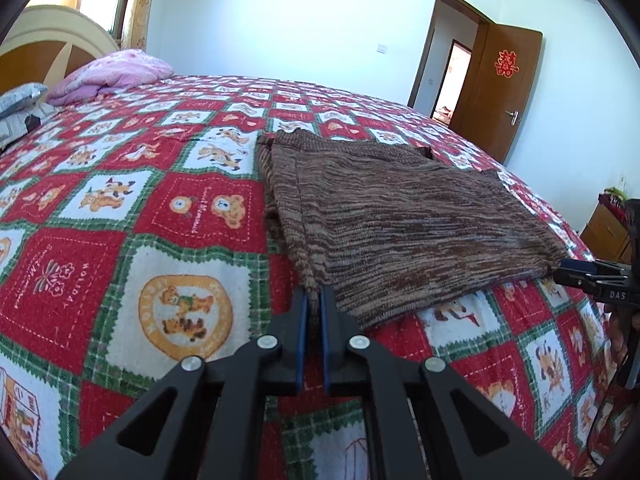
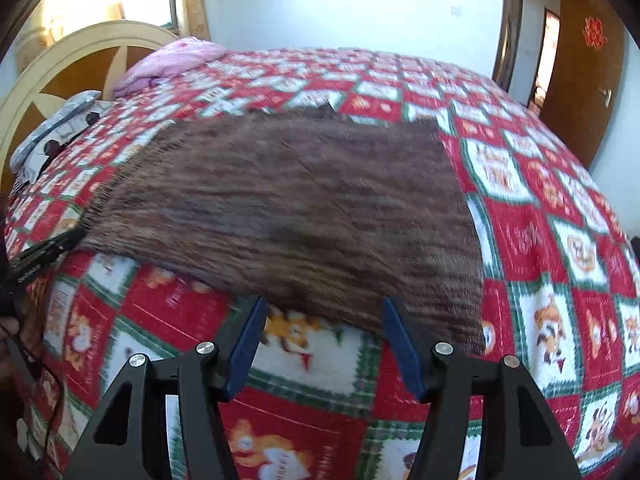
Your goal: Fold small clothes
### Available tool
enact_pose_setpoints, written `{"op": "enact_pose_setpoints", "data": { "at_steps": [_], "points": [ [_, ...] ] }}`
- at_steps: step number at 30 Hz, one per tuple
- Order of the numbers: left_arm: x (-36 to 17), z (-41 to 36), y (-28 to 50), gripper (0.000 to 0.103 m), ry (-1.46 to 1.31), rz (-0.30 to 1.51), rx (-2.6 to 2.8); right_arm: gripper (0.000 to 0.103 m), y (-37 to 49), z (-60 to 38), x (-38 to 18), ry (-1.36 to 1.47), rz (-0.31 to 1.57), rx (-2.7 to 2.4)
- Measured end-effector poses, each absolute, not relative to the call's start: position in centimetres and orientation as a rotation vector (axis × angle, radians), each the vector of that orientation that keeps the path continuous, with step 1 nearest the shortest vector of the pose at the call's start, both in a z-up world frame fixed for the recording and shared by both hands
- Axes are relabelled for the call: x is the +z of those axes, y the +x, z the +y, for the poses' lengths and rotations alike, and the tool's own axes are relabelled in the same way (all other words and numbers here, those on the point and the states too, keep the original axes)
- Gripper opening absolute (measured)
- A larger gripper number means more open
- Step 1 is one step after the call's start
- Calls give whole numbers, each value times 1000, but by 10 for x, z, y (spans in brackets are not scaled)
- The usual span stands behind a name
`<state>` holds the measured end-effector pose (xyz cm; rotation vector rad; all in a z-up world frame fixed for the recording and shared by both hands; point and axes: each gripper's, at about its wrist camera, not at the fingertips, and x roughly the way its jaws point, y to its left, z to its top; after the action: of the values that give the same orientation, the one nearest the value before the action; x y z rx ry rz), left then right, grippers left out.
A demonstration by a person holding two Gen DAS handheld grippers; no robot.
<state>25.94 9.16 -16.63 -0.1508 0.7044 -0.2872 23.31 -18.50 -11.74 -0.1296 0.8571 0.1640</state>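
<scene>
i see a brown knit garment (image 1: 400,216) lying folded and flat on the bed (image 1: 120,208), over a red, green and white quilt printed with bears. its near hem runs along the side of the bed closest to me.

my left gripper (image 1: 314,300) is clenched on the near left corner of the garment; the blue pads are almost together, with a thin edge of knit pinched between them. from the right wrist view the same tool shows as a dark shape at the garment's left corner (image 2: 48,250), with part of a hand (image 2: 16,332) behind it.

my right gripper (image 2: 322,312) is released, its jaws standing well apart. the near hem lies just past the fingertips, and the pads do not press on it; quilt shows between the fingers. that view is blurred, so i cannot tell whether the tips brush the knit. in the left wrist view this gripper sits at the garment's near right corner (image 1: 576,274), just beside the cloth.

a pink pillow (image 1: 116,74) lies near the headboard (image 1: 48,40), well apart from the garment. grey bedding (image 1: 20,98) sits beside it. behind the bed a brown door (image 1: 500,84) stands open, with a red paper emblem on it.
</scene>
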Motion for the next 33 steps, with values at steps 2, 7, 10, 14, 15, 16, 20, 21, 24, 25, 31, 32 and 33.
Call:
{"op": "enact_pose_setpoints", "data": {
  "at_steps": [2, 7, 10, 14, 15, 16, 20, 21, 24, 25, 31, 32, 33],
  "points": [
    [-164, 95, 259, 20, -166, 702, -272, 61, 235, -171, -109, -139, 825, 197],
    [-143, 112, 259, 82, -211, 663, -204, 62, 240, -119, -112, -237, 806, 286],
    [-134, 121, 272, 85, -178, 660, -165, 62, 236, -80, -117, -322, 780, 352],
    [-135, 131, 302, 86, -117, 686, -97, 61, 230, -28, -125, -425, 745, 422],
    [-138, 134, 311, 86, -120, 704, -86, 61, 228, -17, -127, -451, 735, 434],
    [-141, 138, 315, 86, -134, 718, -87, 61, 227, -6, -130, -478, 725, 447],
    [-160, 151, 331, 86, -237, 788, -96, 61, 223, 34, -141, -558, 693, 491],
    [-161, 153, 328, 86, -247, 779, -104, 61, 223, 44, -144, -570, 691, 503],
    [-159, 151, 318, 95, -251, 747, -141, 61, 225, 71, -153, -614, 678, 532],
    [-159, 149, 317, 97, -244, 746, -150, 61, 226, 76, -156, -630, 670, 536],
    [-159, 154, 316, 99, -276, 740, -173, 61, 246, 90, -167, -593, 637, 486],
    [-160, 154, 317, 99, -279, 740, -174, 61, 249, 87, -168, -572, 643, 489],
    [-160, 153, 317, 99, -275, 742, -171, 61, 251, 85, -168, -556, 652, 495]
  ]
}}
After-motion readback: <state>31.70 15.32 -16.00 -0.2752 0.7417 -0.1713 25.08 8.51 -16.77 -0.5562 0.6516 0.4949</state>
